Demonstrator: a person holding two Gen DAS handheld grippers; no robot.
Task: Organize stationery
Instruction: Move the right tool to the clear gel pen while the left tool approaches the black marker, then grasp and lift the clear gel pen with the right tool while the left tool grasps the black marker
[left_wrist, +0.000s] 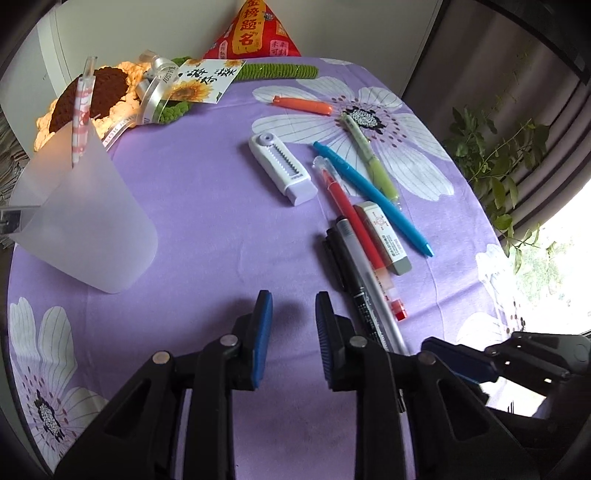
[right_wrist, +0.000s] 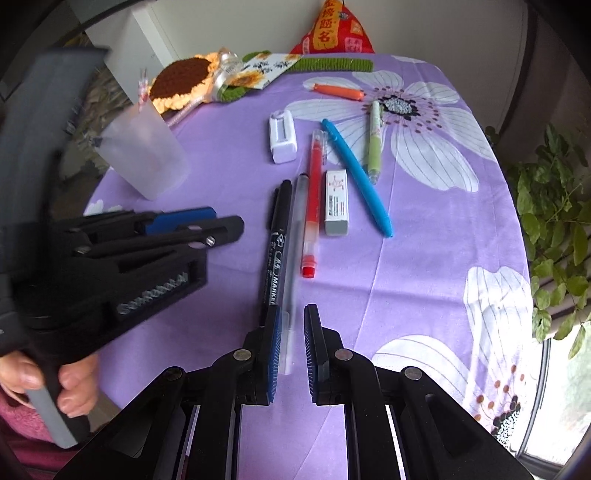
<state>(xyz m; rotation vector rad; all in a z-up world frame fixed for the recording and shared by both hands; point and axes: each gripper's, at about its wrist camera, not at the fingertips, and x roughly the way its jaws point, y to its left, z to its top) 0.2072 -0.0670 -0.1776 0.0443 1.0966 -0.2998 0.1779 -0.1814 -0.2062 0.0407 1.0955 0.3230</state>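
Stationery lies on the purple flowered cloth: a clear frosted pen (right_wrist: 291, 254), a black marker (right_wrist: 275, 240), a red pen (right_wrist: 314, 199), a blue pen (right_wrist: 358, 173), a green pen (right_wrist: 373, 142), an orange pen (right_wrist: 338, 91), an eraser (right_wrist: 337, 203) and a white correction tape (right_wrist: 282, 136). A frosted cup (left_wrist: 79, 218) holds a pink-patterned pen (left_wrist: 82, 107). My left gripper (left_wrist: 293, 306) is open and empty above bare cloth. My right gripper (right_wrist: 291, 317) is open, its jaws on either side of the clear pen's near end. It also shows in the left wrist view (left_wrist: 458, 354).
A crochet sunflower (left_wrist: 92, 99), a card, ribbon and a red pouch (left_wrist: 255, 29) crowd the table's far side. A potted plant (right_wrist: 554, 221) stands beyond the right edge. The left gripper (right_wrist: 207, 225) shows to the left in the right wrist view.
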